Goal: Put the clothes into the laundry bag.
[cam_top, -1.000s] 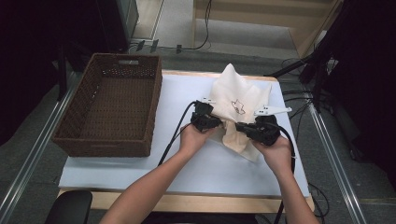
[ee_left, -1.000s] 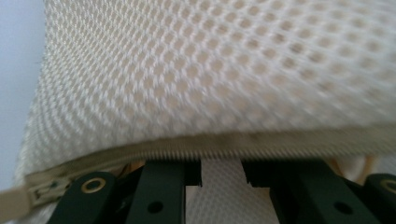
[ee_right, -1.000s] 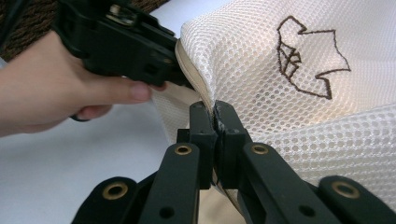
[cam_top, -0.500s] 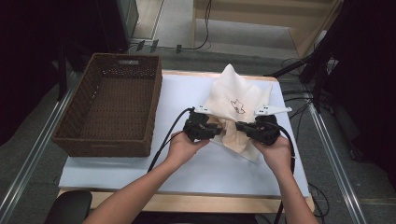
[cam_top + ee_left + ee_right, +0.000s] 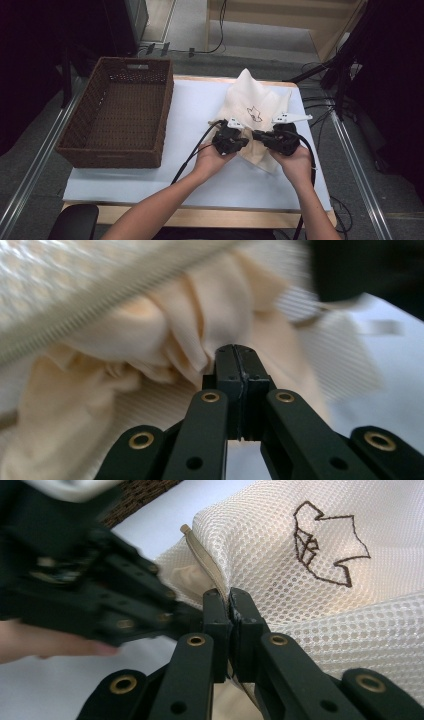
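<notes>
A cream mesh laundry bag [image 5: 252, 117] w/ a dark stitched outline emblem lies crumpled on the white-topped bench [image 5: 200, 115], right of centre. Left tool [image 5: 241, 141] is clamped on soft, creased cream fabric [image 5: 165, 335] bunched inside the bag, jaws pressed together. Right tool [image 5: 256, 135] is pinched shut on the bag's honeycomb-net edge beside its zipper [image 5: 202, 555]. Both tools sit nearly tip to tip at the bag's near side. A rectangular dark-brown woven wicker basket [image 5: 95, 150] stands at the bench's left, well apart from the bag.
</notes>
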`<state>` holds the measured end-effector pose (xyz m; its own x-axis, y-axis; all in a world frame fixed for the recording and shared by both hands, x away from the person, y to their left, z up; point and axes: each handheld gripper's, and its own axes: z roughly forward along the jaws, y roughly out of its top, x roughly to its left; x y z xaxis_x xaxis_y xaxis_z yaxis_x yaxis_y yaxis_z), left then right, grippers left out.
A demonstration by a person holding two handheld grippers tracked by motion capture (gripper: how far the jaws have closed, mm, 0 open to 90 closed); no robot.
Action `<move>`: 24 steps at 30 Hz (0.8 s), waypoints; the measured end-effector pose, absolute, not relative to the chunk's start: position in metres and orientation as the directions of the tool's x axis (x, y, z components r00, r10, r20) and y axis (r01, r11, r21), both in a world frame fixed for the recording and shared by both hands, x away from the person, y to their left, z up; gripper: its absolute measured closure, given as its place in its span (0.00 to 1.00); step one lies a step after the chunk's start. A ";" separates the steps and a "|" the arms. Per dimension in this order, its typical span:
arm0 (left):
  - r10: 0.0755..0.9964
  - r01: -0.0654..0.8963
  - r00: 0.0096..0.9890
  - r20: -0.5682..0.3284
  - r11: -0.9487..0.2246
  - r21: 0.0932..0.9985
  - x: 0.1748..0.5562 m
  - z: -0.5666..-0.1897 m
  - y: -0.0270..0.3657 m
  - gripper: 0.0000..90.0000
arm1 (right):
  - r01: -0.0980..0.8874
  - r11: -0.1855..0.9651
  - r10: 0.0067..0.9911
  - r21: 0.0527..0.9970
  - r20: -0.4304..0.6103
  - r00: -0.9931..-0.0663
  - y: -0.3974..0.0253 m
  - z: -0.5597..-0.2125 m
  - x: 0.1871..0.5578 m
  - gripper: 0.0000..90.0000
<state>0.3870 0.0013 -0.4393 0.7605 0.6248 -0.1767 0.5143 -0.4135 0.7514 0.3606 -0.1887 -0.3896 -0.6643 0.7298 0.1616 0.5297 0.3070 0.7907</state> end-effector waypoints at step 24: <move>0.756 0.561 0.624 -0.198 -0.257 0.787 0.439 -0.455 -0.010 1.00 | 0.557 0.305 0.734 0.773 0.182 -0.654 -0.191 -0.396 0.369 0.99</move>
